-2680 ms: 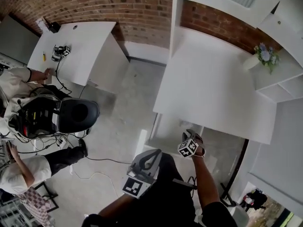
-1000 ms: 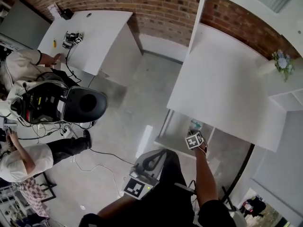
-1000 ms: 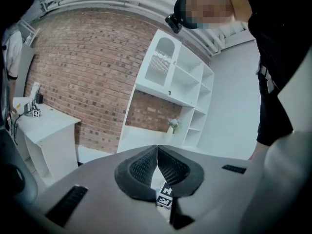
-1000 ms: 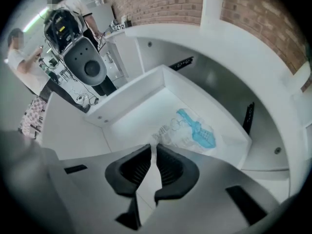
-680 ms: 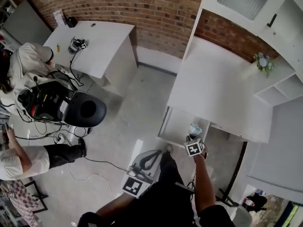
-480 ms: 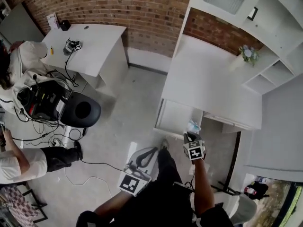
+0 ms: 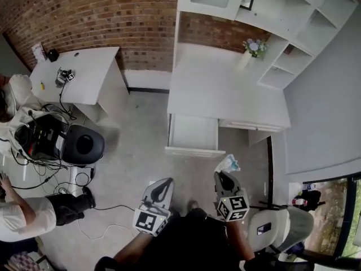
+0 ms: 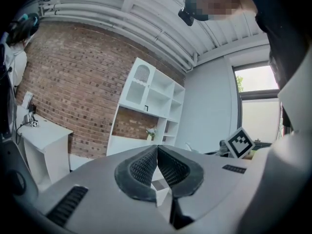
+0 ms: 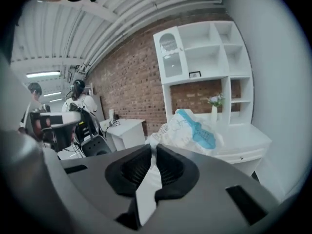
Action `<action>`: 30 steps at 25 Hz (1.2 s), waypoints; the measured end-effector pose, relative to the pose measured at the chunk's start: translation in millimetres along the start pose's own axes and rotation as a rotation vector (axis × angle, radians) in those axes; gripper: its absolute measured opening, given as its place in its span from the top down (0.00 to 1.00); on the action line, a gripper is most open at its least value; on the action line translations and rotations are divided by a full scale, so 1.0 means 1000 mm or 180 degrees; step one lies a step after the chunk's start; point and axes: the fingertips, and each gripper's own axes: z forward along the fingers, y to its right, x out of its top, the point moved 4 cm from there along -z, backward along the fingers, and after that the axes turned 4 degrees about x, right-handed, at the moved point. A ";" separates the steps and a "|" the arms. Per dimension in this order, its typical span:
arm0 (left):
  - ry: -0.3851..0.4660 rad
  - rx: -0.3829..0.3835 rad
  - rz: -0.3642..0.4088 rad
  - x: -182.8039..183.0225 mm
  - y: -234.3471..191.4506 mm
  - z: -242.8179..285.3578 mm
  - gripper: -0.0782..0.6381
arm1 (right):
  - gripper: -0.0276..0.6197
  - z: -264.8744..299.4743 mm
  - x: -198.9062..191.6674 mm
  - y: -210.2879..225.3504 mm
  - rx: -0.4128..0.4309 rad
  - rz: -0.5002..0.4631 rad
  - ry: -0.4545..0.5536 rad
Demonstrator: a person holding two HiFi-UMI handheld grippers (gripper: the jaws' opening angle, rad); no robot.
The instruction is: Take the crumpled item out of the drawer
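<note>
The crumpled item (image 7: 229, 164) is a white wad with blue print, held in the air in front of the white desk (image 7: 225, 92). My right gripper (image 7: 224, 175) is shut on its lower edge. In the right gripper view the crumpled item (image 9: 189, 129) bulges above the right gripper (image 9: 152, 152), and a white strip of it runs down between the pads. The drawer (image 7: 193, 133) stands pulled open under the desk's left part, and its inside looks bare. My left gripper (image 7: 163, 184) hangs lower left of the drawer. In its own view the left gripper (image 8: 157, 147) is shut with nothing in it.
A vase of flowers (image 7: 251, 49) stands at the desk's back, under white shelves (image 7: 293, 21). A second white desk (image 7: 76, 75), a black office chair (image 7: 79, 145) and seated people are at the left. A pale chair (image 7: 273, 224) is by my right arm.
My right gripper has come up and back out of the drawer with the crumpled item in it. The left gripper has drifted a little, still shut.
</note>
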 end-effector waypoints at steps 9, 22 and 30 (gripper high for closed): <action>0.0129 0.0078 0.0117 -0.009 0.070 -0.013 0.85 | 0.88 -0.112 0.001 0.003 -0.0067 0.0014 0.0498; 0.0074 0.0094 0.0198 -0.020 0.107 -0.011 0.85 | 0.88 -0.140 -0.012 0.016 0.0053 0.0032 0.0623; 0.0063 0.0092 0.0222 -0.025 0.114 -0.012 0.85 | 0.88 -0.144 -0.014 0.017 0.0069 0.0019 0.0629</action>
